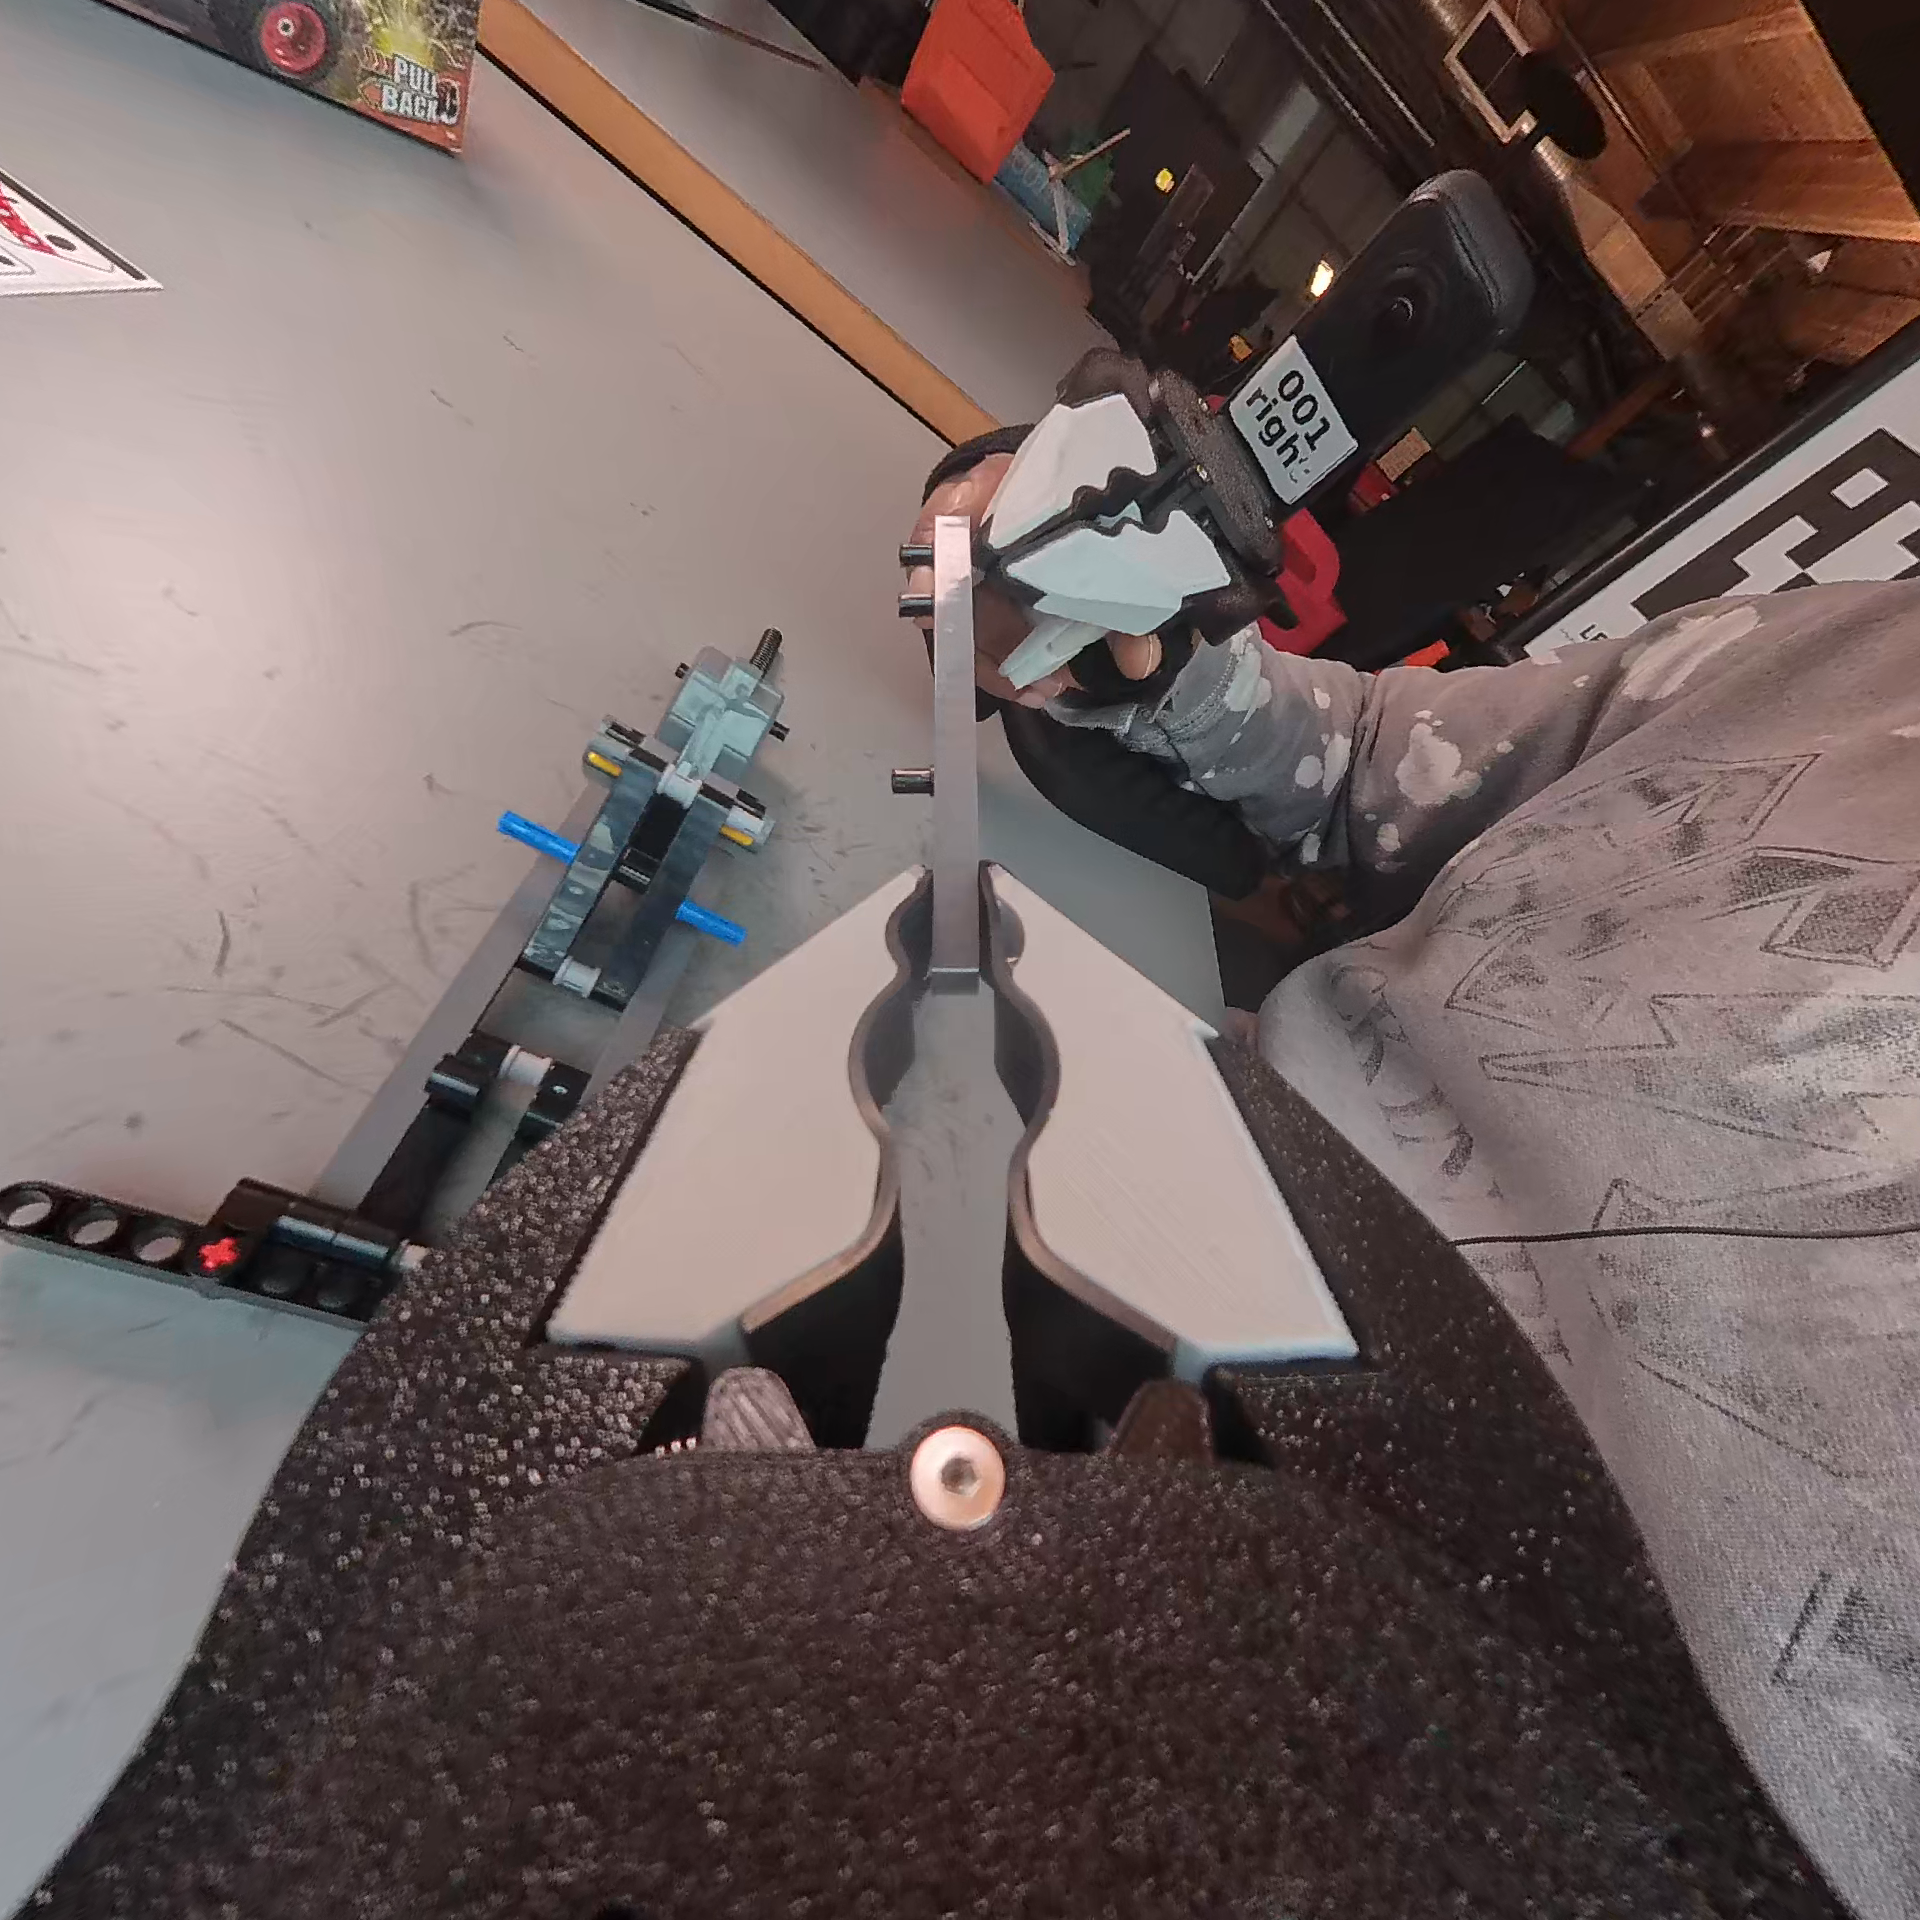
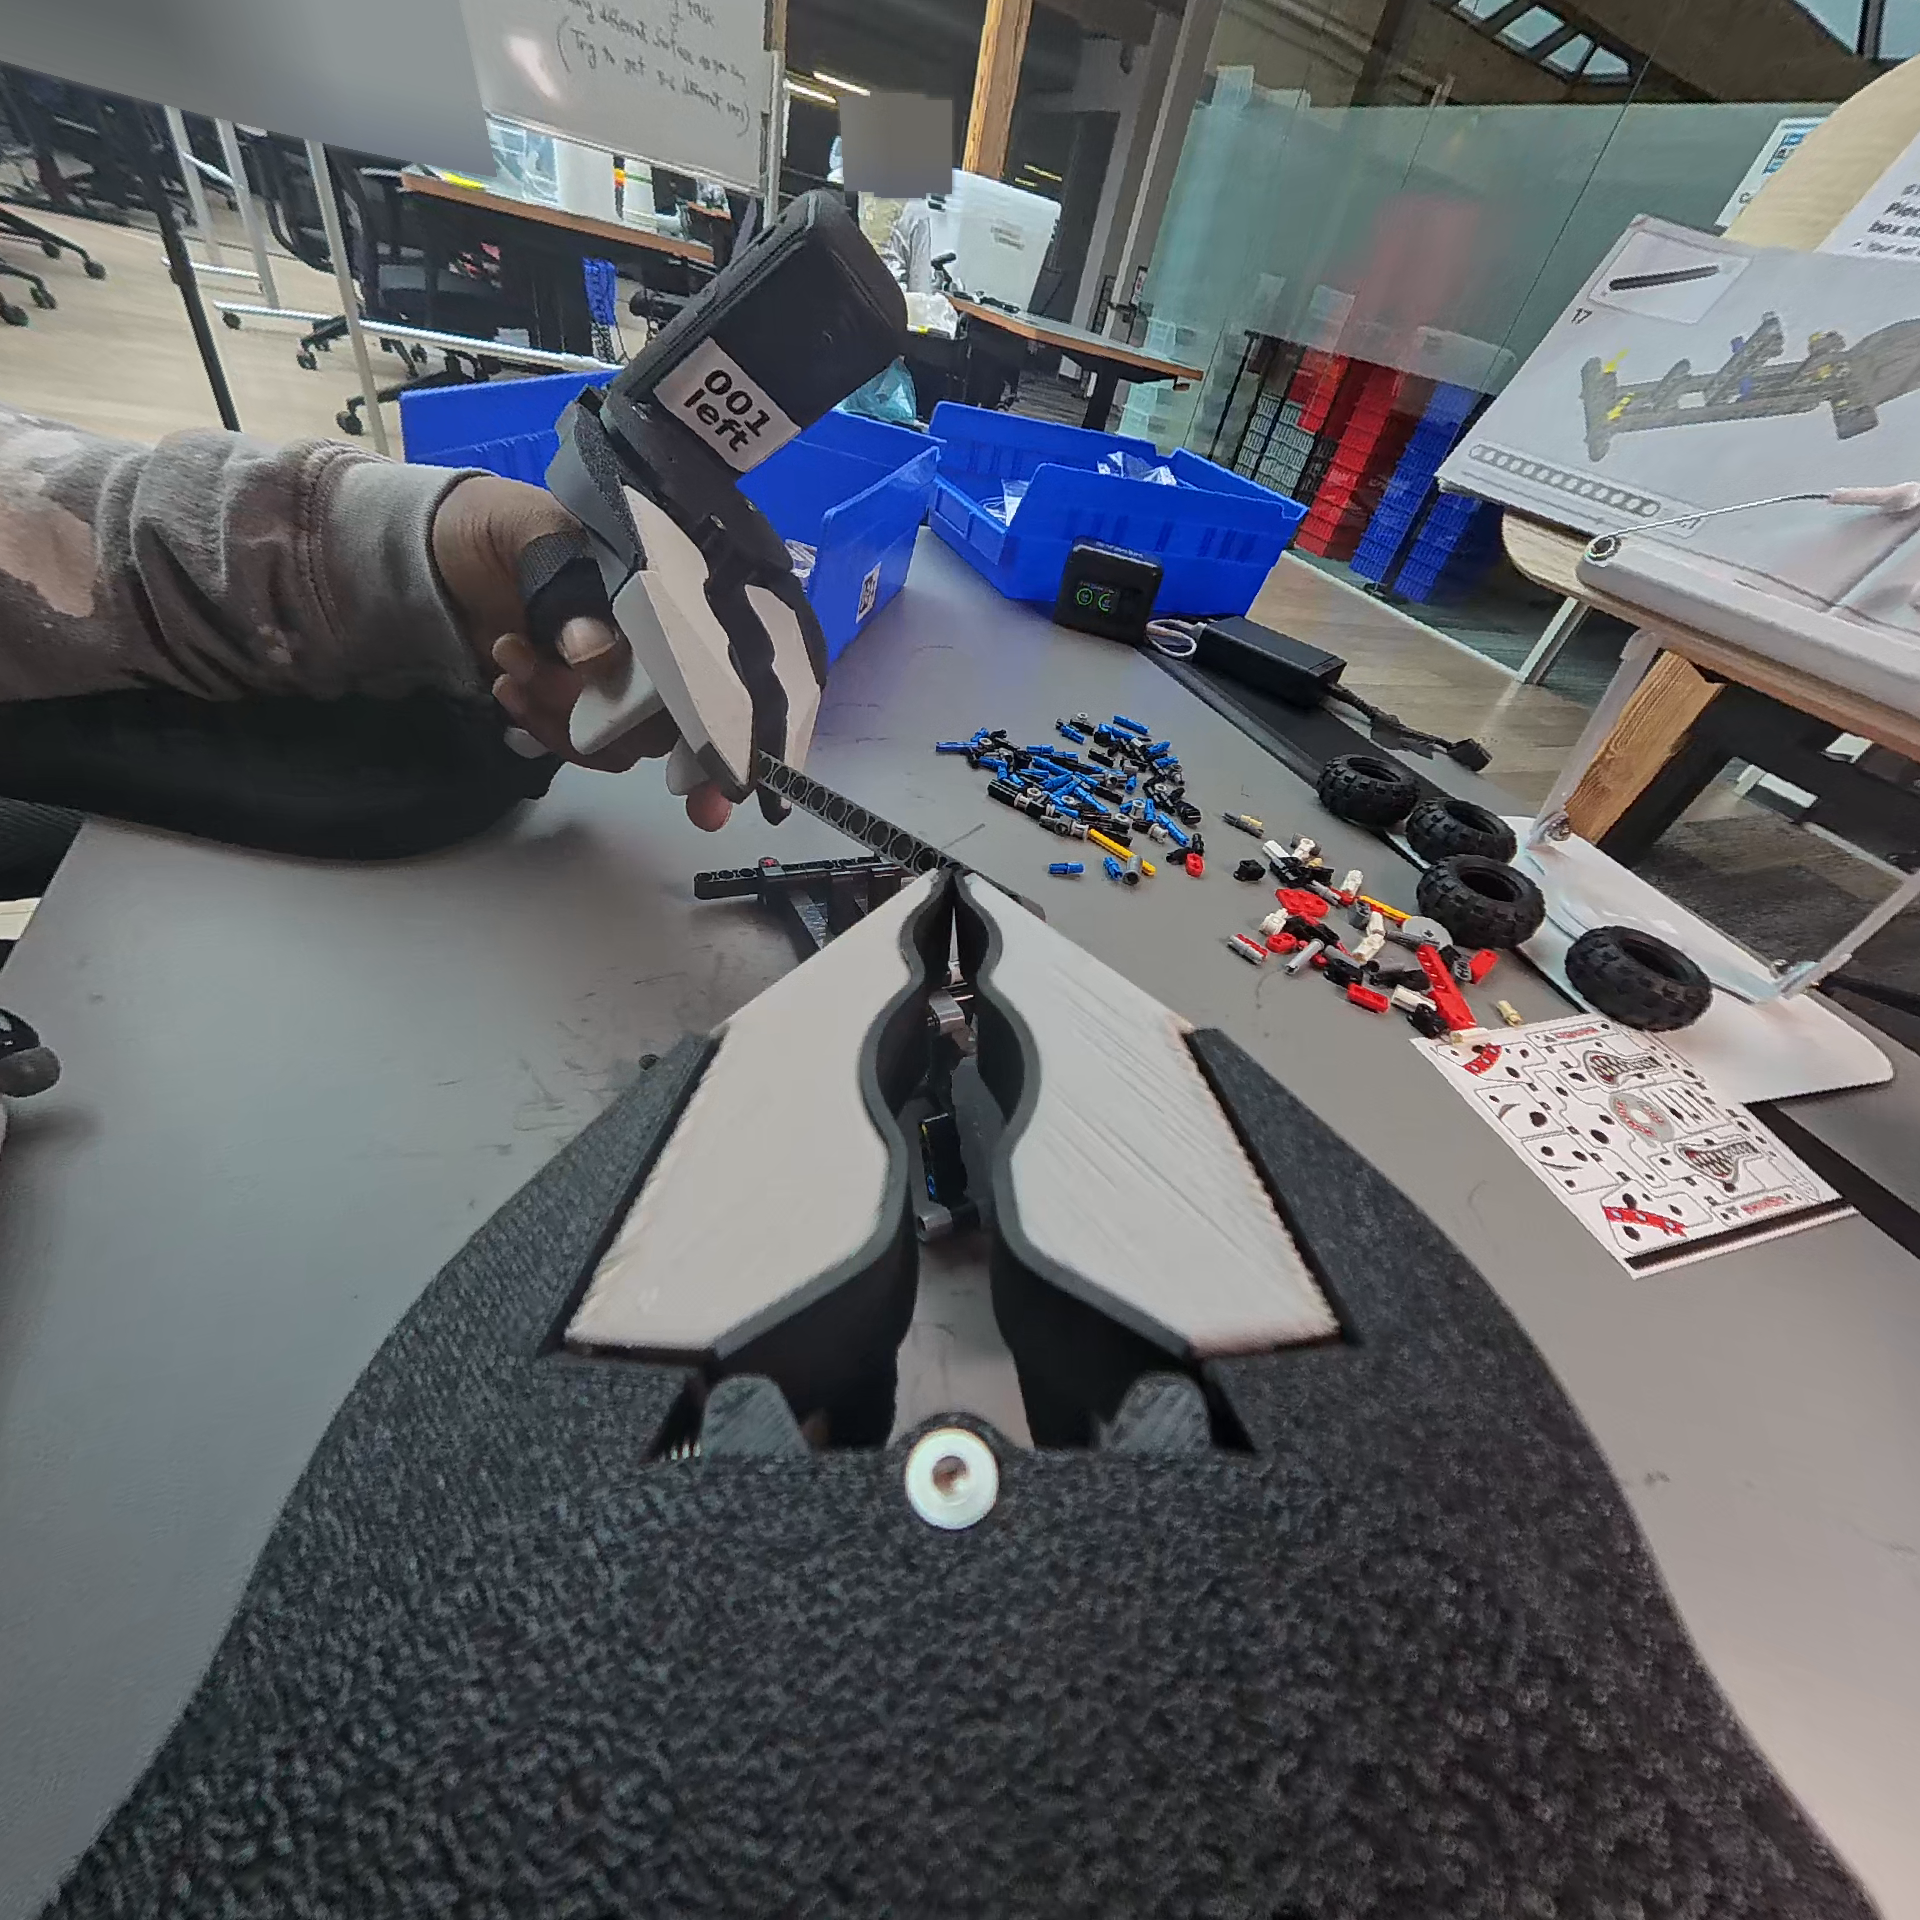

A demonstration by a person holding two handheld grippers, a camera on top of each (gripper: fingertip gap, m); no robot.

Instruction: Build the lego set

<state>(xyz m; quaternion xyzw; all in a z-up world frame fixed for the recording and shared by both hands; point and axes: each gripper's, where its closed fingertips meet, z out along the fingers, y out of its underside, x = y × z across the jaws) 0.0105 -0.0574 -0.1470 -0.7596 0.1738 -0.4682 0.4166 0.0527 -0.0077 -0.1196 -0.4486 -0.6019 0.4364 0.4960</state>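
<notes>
A: While the left gripper (image 1: 954,914) pinches one end of the long beam (image 1: 954,727), where's the other end?

B: Right gripper (image 2: 954,894) pinches it (fingertips nearly together). Half-built chassis (image 1: 649,831) lies on the grey table (image 1: 312,520) below.

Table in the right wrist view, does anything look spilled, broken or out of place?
Nothing stands out. The small lego pieces lie loose in sorted piles, four tires sit in a row, and the sticker sheet lies flat. The left claw holds a long beam steady.
</notes>
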